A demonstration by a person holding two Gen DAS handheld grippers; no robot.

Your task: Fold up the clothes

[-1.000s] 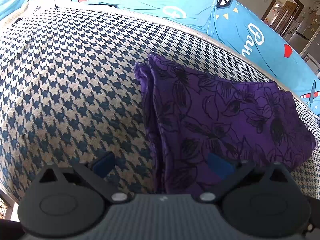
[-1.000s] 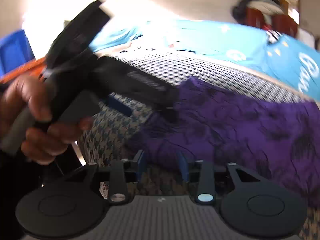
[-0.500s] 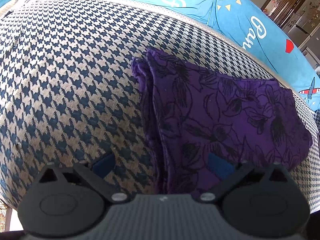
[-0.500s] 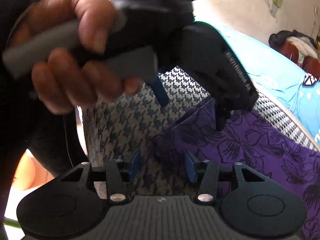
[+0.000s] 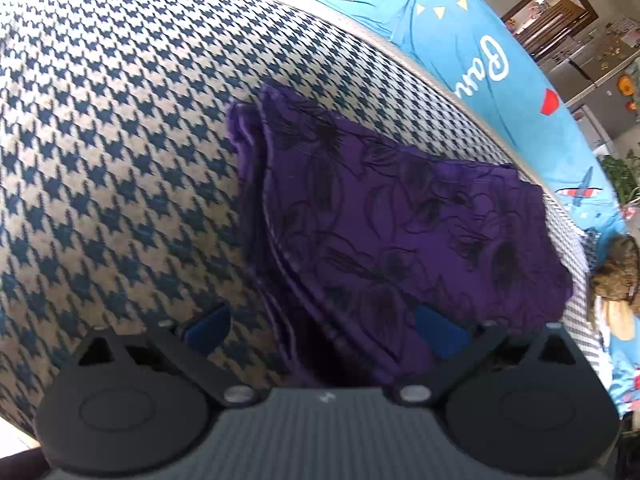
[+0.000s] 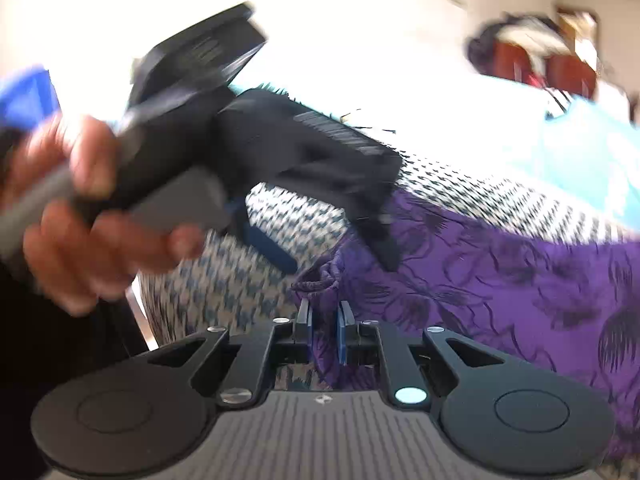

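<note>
A folded purple garment [image 5: 392, 232] with a dark flower print lies on a houndstooth cushion [image 5: 112, 152]. My left gripper [image 5: 324, 328] is open; its blue pads [image 5: 208, 326] straddle the garment's near left corner, one over the cushion, one over the cloth. In the right wrist view a hand [image 6: 80, 232] holds the left gripper [image 6: 340, 266] above the garment's bunched corner [image 6: 320, 276]. My right gripper [image 6: 324, 336] is closing, and its narrow jaws pinch a fold of the purple garment [image 6: 500, 280] at its near edge.
A light blue printed sheet [image 5: 472, 52] covers the surface behind the cushion. A doorway and cabinets [image 5: 560, 28] stand at the far right. A blue bin [image 6: 24, 96] sits at the left, and dark items on a red chair [image 6: 532, 52] at the back.
My right gripper's jaws have come together on the garment's edge, where they stood apart before. The left gripper has tipped down and shifted a little over the corner, still open.
</note>
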